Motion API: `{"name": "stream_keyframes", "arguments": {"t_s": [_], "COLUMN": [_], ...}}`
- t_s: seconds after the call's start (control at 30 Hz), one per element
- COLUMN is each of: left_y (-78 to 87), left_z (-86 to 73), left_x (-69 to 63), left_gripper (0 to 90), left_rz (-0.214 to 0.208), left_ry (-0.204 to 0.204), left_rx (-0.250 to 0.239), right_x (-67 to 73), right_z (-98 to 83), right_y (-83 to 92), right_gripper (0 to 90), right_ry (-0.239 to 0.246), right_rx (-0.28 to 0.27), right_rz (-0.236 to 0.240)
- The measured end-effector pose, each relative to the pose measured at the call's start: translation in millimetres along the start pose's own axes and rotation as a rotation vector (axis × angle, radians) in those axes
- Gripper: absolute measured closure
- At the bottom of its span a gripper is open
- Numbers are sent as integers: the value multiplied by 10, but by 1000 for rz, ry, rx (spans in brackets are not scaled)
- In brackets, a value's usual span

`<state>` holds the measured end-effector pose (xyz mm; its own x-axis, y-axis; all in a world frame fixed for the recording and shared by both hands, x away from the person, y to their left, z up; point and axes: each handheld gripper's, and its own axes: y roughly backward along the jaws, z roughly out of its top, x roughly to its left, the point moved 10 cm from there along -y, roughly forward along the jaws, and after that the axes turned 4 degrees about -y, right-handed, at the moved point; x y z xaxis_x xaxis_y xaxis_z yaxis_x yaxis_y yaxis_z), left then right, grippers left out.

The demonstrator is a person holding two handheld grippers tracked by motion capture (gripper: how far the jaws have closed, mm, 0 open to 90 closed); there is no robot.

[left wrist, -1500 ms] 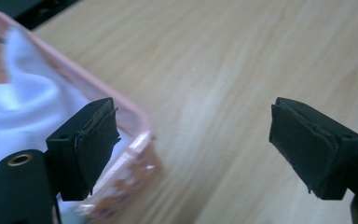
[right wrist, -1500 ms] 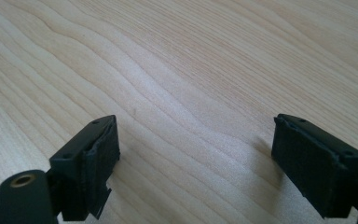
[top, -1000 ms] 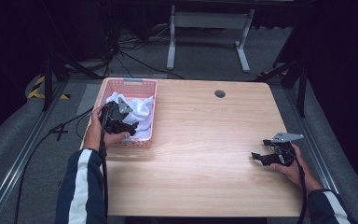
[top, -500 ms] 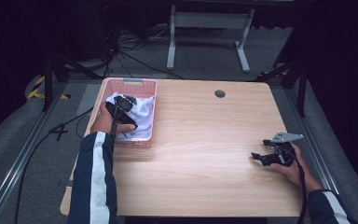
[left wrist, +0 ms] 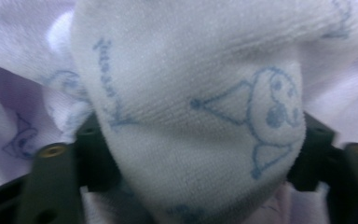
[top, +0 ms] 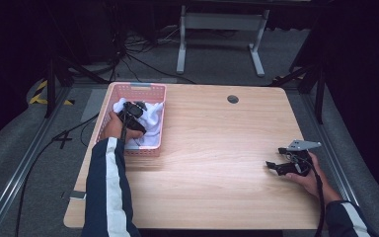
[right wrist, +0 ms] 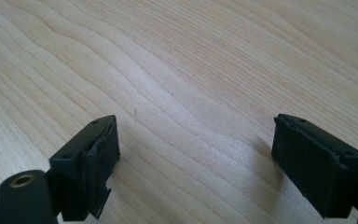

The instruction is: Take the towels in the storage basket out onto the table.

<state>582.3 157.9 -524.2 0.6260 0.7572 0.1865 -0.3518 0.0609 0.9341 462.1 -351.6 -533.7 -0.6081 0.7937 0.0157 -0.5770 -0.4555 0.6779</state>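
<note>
The right tool (top: 276, 167) rests released on the pale wooden bench (top: 217, 168). Farther off, the left tool (left wrist: 191, 163), jaws just closing, bunches the white printed terry cloth (left wrist: 186, 93) inside the pink plastic basket (top: 155, 143); a shallow pinch could slip, or snag neighbouring folds.

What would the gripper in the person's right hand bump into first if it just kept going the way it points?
The right gripper, jaws open and empty, angles down at the bare wooden table, so it would probably meet the tabletop first, with nothing else in between.
</note>
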Motion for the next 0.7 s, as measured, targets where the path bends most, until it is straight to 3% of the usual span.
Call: {"name": "stream_keyframes", "arguments": {"t_s": [0.1, 0.3, 0.47, 0.7], "left_y": [28, 134, 340, 780], "left_z": [9, 44, 56, 26], "left_x": [-8, -1, 42, 158], "left_gripper": [460, 546, 557, 568], "left_rz": [34, 83, 99, 140], "left_ry": [-14, -9, 29, 79], "left_rx": [14, -31, -132, -302], "right_x": [0, 0, 0, 0], "right_z": [0, -1, -2, -2], "right_y": [0, 1, 1, 1], "right_gripper": [149, 149, 149, 149], "right_ry": [0, 0, -1, -2], "right_rx": [0, -1, -1, -1], "right_rz": [-1, -3, -3, -4]}}
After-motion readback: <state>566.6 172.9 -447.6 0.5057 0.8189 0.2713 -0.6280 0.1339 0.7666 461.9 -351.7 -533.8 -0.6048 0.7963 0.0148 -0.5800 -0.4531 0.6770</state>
